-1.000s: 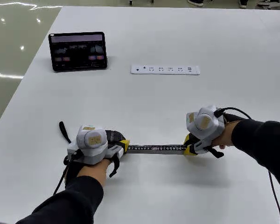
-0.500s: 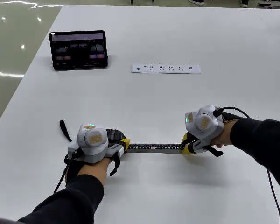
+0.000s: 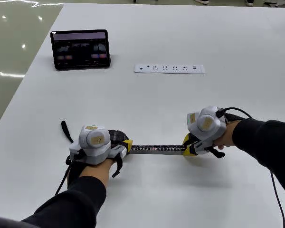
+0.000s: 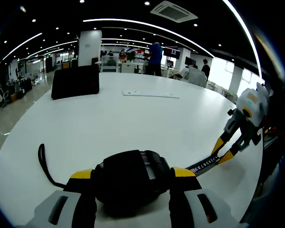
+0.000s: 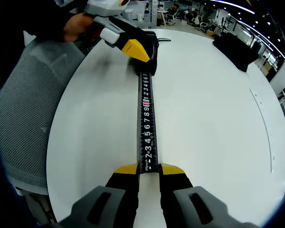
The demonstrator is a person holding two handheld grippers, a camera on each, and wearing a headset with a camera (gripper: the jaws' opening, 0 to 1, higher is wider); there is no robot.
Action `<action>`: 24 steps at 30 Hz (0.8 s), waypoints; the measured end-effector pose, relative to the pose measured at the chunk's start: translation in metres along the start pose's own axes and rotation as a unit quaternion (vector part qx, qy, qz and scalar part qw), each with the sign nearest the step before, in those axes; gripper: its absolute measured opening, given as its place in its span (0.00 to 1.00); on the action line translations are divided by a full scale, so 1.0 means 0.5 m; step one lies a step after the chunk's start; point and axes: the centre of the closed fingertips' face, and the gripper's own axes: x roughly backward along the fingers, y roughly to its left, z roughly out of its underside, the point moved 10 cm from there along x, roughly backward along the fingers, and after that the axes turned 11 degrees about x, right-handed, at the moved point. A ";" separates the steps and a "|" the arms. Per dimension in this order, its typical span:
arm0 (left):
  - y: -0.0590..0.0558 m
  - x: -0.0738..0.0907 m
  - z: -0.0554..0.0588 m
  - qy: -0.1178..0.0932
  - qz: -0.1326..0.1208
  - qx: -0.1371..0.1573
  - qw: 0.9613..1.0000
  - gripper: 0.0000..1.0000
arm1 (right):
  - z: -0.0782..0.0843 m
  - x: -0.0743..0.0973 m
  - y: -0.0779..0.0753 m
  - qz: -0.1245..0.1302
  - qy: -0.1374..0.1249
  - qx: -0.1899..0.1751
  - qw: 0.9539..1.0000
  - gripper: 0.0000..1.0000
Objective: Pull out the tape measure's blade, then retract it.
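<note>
On the white worktop (image 3: 156,104), left tool (image 4: 132,173) clamps the tape measure case (image 3: 115,138); right tool (image 5: 148,169) pinches the extended blade (image 5: 147,118) at its end

Bare tabletop (image 3: 147,109) is stretching open ahead; a tablet (image 3: 80,50) and a power strip (image 3: 169,69) are sitting well apart at the far side. The blade (image 5: 147,109) is barring the near lane, running from the left gripper's (image 4: 132,173) clamped tape measure (image 4: 133,187) to the right gripper's (image 5: 148,168) pinch.
</note>
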 end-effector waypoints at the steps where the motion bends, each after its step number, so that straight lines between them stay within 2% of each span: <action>1: 0.000 0.000 0.000 0.000 0.000 0.000 1.000 0.58 | 0.000 0.000 0.000 0.001 -0.001 -0.001 1.000 0.12; 24: 0.003 -0.001 -0.001 0.001 0.002 0.002 1.000 0.58 | -0.022 -0.014 -0.004 0.012 -0.016 -0.008 1.000 0.11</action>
